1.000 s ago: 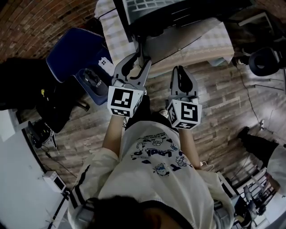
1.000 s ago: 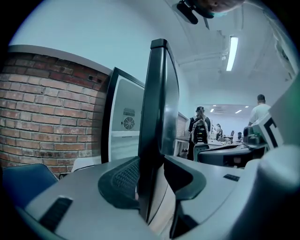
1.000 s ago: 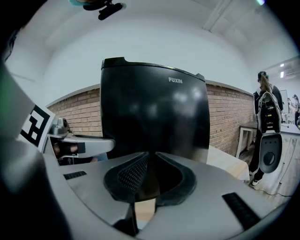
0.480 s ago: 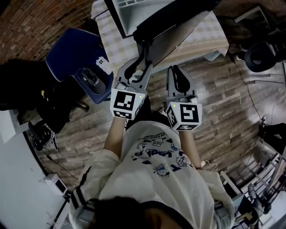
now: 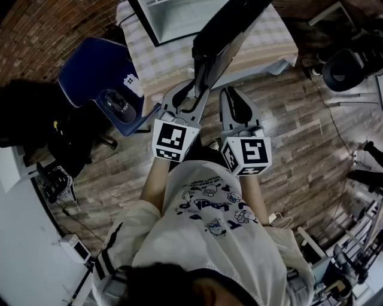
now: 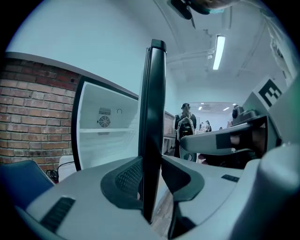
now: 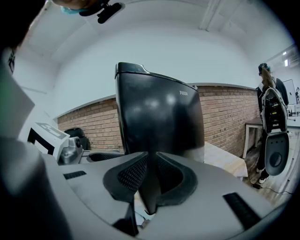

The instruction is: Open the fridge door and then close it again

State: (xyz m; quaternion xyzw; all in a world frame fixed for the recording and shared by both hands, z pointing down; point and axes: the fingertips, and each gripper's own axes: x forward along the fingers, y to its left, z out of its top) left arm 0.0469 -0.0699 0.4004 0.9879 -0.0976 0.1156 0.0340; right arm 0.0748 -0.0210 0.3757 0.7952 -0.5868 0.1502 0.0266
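Observation:
The black fridge door [image 5: 227, 30] stands swung out from the white fridge interior [image 5: 179, 15] on the checked tablecloth. My left gripper [image 5: 190, 88] straddles the door's free edge [image 6: 152, 117]. Its jaws are closing, and both pads [image 6: 129, 176] lie against the door's faces. My right gripper [image 5: 231, 92] is shut with nothing in it, just right of the left one. It faces the door's glossy outer face [image 7: 159, 117] from close by; whether it touches I cannot tell.
The table [image 5: 161, 60] carries the fridge at the top of the head view. A blue chair [image 5: 90, 66] with a dark object on its seat stands left of it, and a black chair [image 5: 347, 66] stands right. A person [image 6: 186, 122] stands far back.
The door has swung further out from the fridge, with my left gripper staying round its edge. Both grippers moved along with it, and more of the white interior shows.

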